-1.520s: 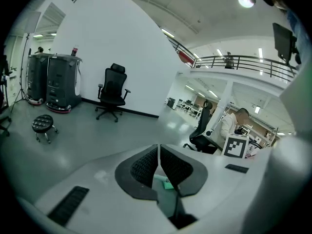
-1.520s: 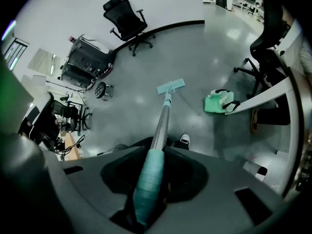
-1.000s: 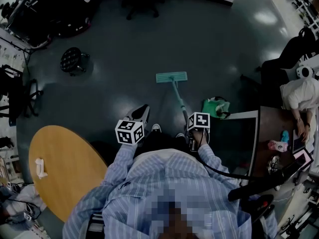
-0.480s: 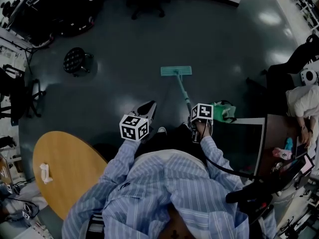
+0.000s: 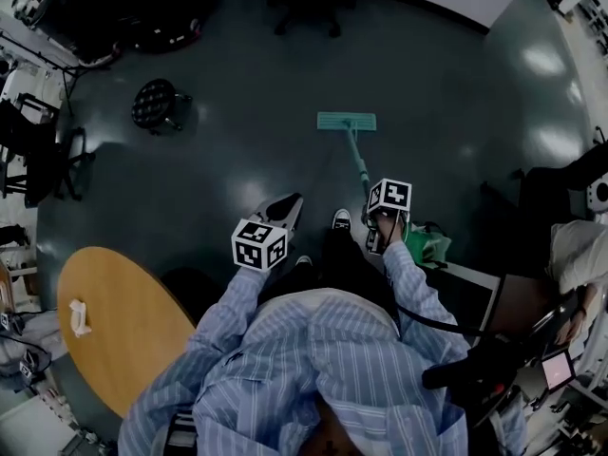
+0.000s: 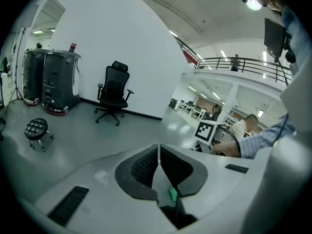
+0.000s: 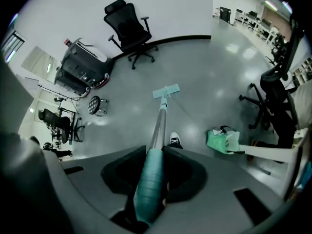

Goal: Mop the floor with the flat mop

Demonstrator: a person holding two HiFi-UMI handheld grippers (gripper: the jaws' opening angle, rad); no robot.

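Observation:
The flat mop has a teal head [image 5: 347, 121] lying flat on the dark floor ahead of me, and its pole [image 5: 358, 161] runs back to my right gripper [image 5: 383, 228]. In the right gripper view the jaws are shut on the mop's teal grip [image 7: 150, 179], with the pole [image 7: 159, 123] leading down to the mop head [image 7: 165, 91]. My left gripper [image 5: 285, 209] hangs to the left of the pole, apart from it. In the left gripper view its black pads [image 6: 146, 165] meet with nothing between them.
A round wooden table [image 5: 114, 321] stands at my left. A small black stool [image 5: 157, 104] and a black office chair [image 7: 129, 30] stand farther out. A green bag [image 5: 427, 244] sits beside a desk at right. My shoe [image 5: 341, 220] is near the pole.
The mop head has slid farther forward and to the right across the floor. My right gripper moved with it. The view has shifted, and the green bag now lies right beside my right gripper.

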